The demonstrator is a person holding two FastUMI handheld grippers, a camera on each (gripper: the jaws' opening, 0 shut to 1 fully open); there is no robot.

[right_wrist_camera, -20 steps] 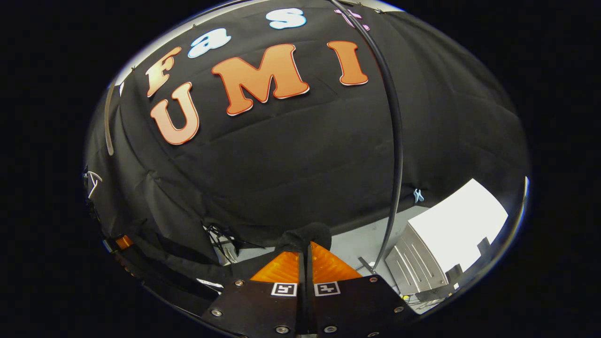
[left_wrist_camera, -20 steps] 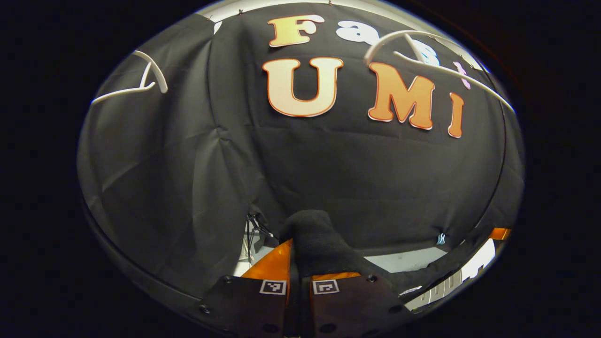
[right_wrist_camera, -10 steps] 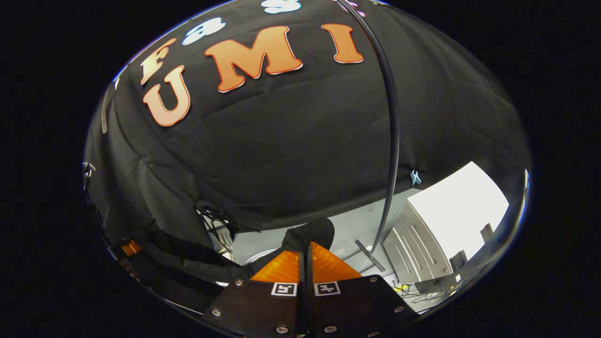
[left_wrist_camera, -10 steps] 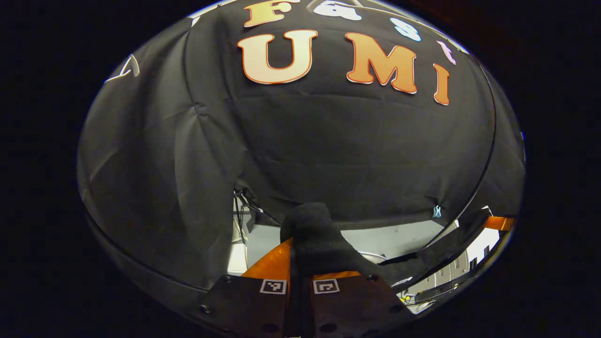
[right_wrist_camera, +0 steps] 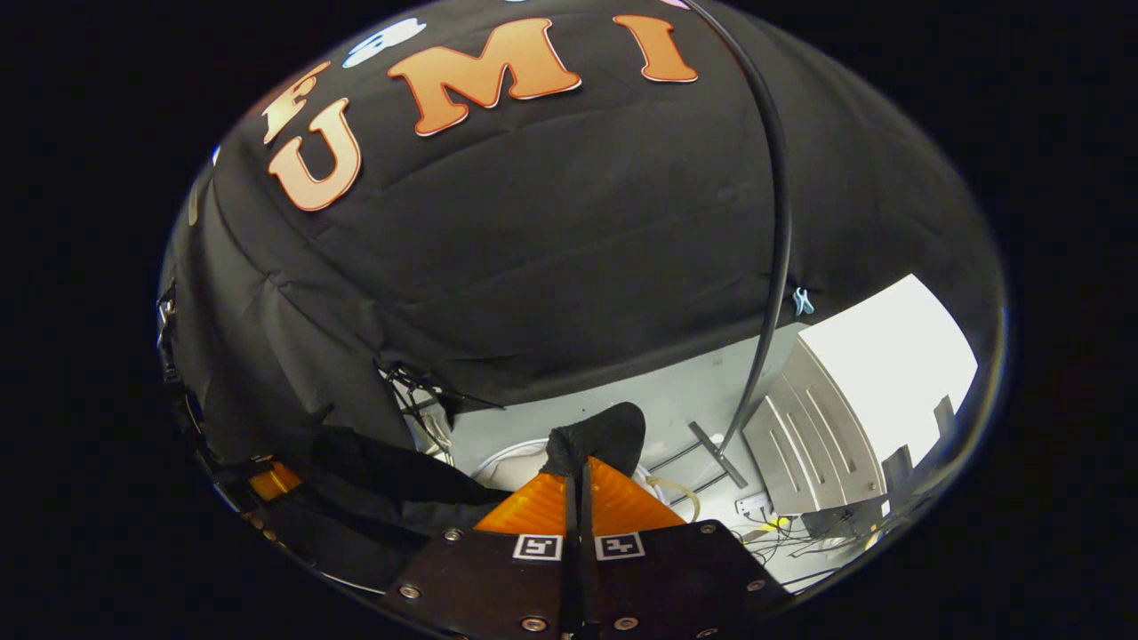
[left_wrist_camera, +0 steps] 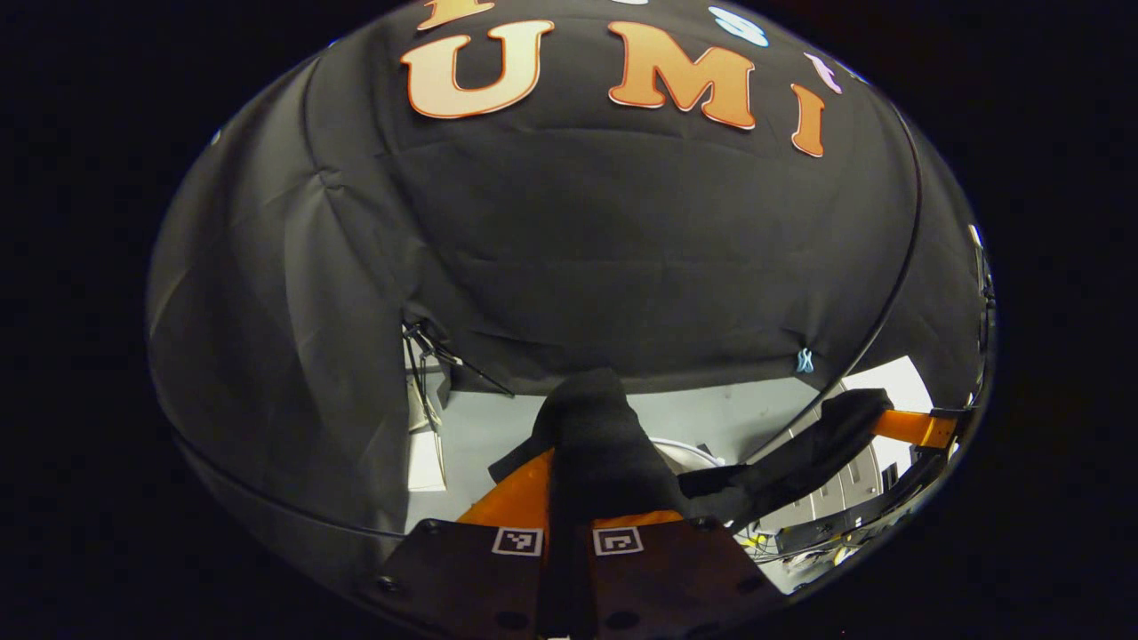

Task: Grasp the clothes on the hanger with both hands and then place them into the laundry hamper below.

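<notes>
A black garment [left_wrist_camera: 591, 418] is pinched in my left gripper [left_wrist_camera: 573, 464], which is shut on it. The cloth drapes over the orange fingers and runs right as a sagging band [left_wrist_camera: 782, 467] to the other gripper's orange finger [left_wrist_camera: 916, 428]. In the right gripper view, my right gripper [right_wrist_camera: 582, 464] is shut on a bunched end of the same garment [right_wrist_camera: 597, 436], and the band [right_wrist_camera: 382, 471] leads left to the other gripper [right_wrist_camera: 271, 480]. Just below the cloth lies a white curved rim [left_wrist_camera: 689, 449] [right_wrist_camera: 507, 455], apparently the hamper's.
A thin black pole [right_wrist_camera: 775, 222] [left_wrist_camera: 889, 284] stands at the right, with a foot on the grey floor [right_wrist_camera: 676, 409]. A white ribbed cabinet [right_wrist_camera: 818, 436] sits to the right. Cables [right_wrist_camera: 418, 400] hang at the cloth wall's lower edge, and a blue clip [left_wrist_camera: 805, 360] holds it.
Both grippers have come down with the garment held between them. The white hangers have left the top of the left gripper view, and the floor and white rim have come into view.
</notes>
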